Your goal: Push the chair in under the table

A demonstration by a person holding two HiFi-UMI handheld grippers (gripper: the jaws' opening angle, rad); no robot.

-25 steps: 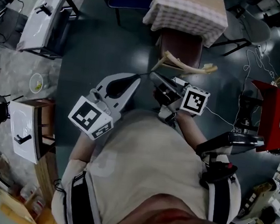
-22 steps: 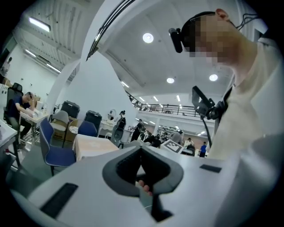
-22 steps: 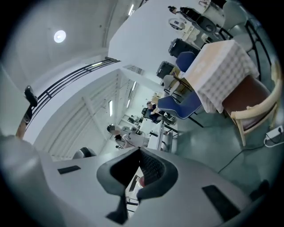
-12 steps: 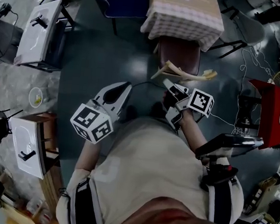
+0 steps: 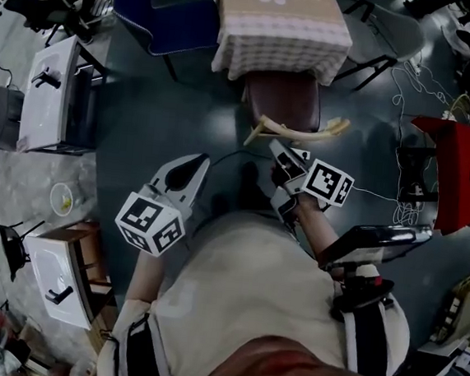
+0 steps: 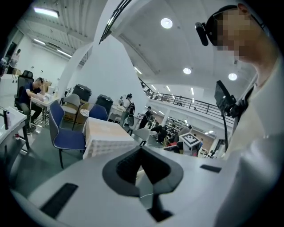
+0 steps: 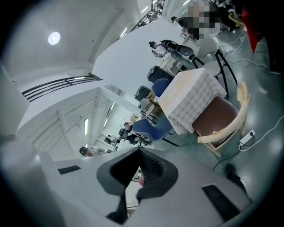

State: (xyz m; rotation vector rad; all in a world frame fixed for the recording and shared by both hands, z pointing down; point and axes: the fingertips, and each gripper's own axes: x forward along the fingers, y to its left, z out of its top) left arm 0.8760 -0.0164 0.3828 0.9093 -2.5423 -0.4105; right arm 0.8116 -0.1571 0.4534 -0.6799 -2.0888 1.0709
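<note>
Head view: left gripper (image 5: pixel 198 161) and right gripper (image 5: pixel 277 149), both pinched shut and empty, should push the dark red chair (image 5: pixel 283 98) evenly on its pale curved back, straight under the checked-cloth table (image 5: pixel 280 29).

Ahead of the jaws: one cloth-covered table (image 5: pixel 317 26), one maroon-seated chair (image 5: pixel 283 98), one blue chair (image 5: pixel 172 20), one grey chair (image 5: pixel 392 33).

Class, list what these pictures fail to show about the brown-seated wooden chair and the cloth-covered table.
- Brown-seated wooden chair, its legs: head view, hidden beneath its own seat.
- Cloth-covered table, its legs: head view, hidden by the checked cloth.
- Seat's far edge: head view, covered by the cloth's overhang.
</note>
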